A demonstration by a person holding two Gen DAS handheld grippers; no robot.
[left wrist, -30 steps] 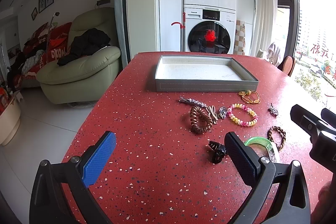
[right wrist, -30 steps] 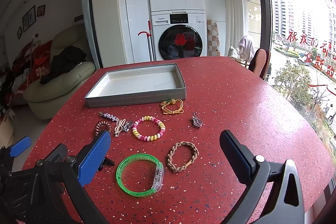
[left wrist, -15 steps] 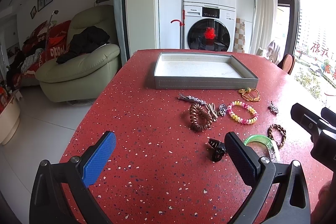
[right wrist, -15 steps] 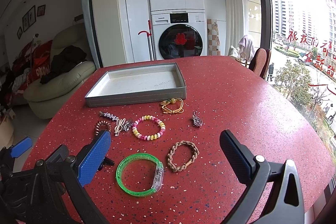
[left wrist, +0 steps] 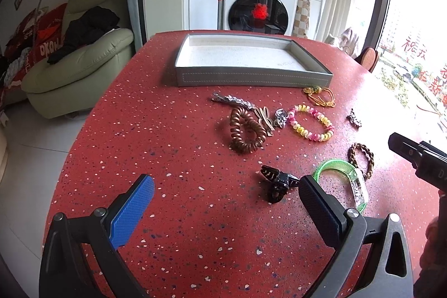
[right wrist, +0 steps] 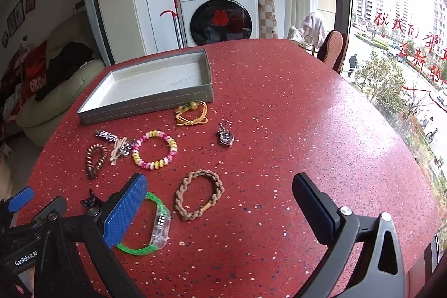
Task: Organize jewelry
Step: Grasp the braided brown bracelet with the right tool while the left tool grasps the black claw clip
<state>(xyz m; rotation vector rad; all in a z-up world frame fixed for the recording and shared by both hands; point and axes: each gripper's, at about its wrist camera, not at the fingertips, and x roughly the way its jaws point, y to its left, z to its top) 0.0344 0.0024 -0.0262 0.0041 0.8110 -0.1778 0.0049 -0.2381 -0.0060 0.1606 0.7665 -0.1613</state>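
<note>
An empty grey tray (left wrist: 251, 76) (right wrist: 145, 105) stands at the back of the red table. Jewelry lies loose in front of it: a brown coil hair tie (left wrist: 245, 130), a pink-and-yellow bead bracelet (left wrist: 311, 122) (right wrist: 155, 145), a yellow cord bracelet (right wrist: 192, 113), a small metal charm (right wrist: 225, 136), a braided brown bracelet (right wrist: 199, 194), a green bangle (left wrist: 343, 180) (right wrist: 156, 225) and a black claw clip (left wrist: 278, 182). My left gripper (left wrist: 226, 210) is open, just short of the clip. My right gripper (right wrist: 220, 210) is open over the braided bracelet.
A silver leaf clip (left wrist: 232, 100) and a beige bow clip (right wrist: 118, 148) lie beside the coil tie. The table's curved edge drops to a white floor at the left. A green armchair (left wrist: 75, 69) and a stacked washer and dryer (left wrist: 259, 10) stand beyond the table.
Both grippers have moved forward and lower toward the jewelry, so the items look larger. Both stay open. Nothing on the table has shifted.
</note>
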